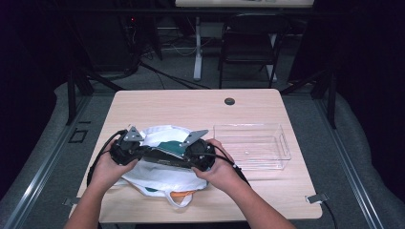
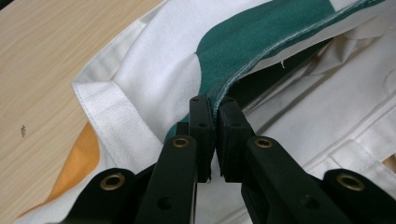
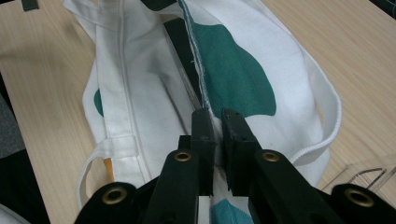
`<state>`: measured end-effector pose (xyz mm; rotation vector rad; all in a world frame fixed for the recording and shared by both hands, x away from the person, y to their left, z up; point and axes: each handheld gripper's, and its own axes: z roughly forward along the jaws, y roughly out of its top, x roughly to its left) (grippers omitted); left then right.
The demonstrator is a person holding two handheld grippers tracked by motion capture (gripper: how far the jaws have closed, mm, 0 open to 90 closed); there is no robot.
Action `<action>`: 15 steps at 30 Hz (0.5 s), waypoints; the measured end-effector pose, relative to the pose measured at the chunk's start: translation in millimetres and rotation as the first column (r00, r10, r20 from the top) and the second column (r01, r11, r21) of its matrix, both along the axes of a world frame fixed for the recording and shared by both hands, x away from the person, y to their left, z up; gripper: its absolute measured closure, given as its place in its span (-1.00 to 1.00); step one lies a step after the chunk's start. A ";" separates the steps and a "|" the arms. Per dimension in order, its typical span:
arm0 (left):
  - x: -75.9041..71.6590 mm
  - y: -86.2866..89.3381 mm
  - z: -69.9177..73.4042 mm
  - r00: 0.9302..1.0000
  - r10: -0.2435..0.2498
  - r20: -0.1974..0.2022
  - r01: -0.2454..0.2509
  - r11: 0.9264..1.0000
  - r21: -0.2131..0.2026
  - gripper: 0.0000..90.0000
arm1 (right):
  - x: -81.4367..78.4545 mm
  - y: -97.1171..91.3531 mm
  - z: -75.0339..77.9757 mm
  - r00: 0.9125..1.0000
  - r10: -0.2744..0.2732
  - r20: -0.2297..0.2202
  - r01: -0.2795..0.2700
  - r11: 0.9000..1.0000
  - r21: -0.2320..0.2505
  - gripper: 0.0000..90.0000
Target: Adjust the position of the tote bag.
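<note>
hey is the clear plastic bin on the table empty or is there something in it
Empty. In the high view the clear bin shows just the wooden table through its floor and walls; the cloth bag lies beside it, outside.

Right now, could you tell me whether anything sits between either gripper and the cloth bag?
Nothing visible does. The left gripper and the right gripper are each shut on the bag's green-and-white rim, pads pressing the cloth directly.

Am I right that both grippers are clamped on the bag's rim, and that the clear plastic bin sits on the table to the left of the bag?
Not quite: the clear plastic bin sits to the right of the bag, as the high view shows. The left gripper and right gripper are indeed clamped on the rim.
</note>
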<state>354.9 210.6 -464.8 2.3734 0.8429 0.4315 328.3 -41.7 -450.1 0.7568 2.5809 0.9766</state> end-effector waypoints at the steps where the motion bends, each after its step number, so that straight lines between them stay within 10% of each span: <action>1: 0.7 -0.9 1.5 1.000 -0.002 0.003 0.002 1.000 0.005 0.92 | 0.4 -0.6 0.9 1.000 0.001 -0.004 -0.001 1.000 -0.005 0.87; 15: 15.4 -11.1 16.7 1.000 -0.007 0.005 0.007 0.999 0.046 0.94 | 7.6 -2.7 6.0 1.000 -0.021 0.018 0.022 1.000 -0.016 0.87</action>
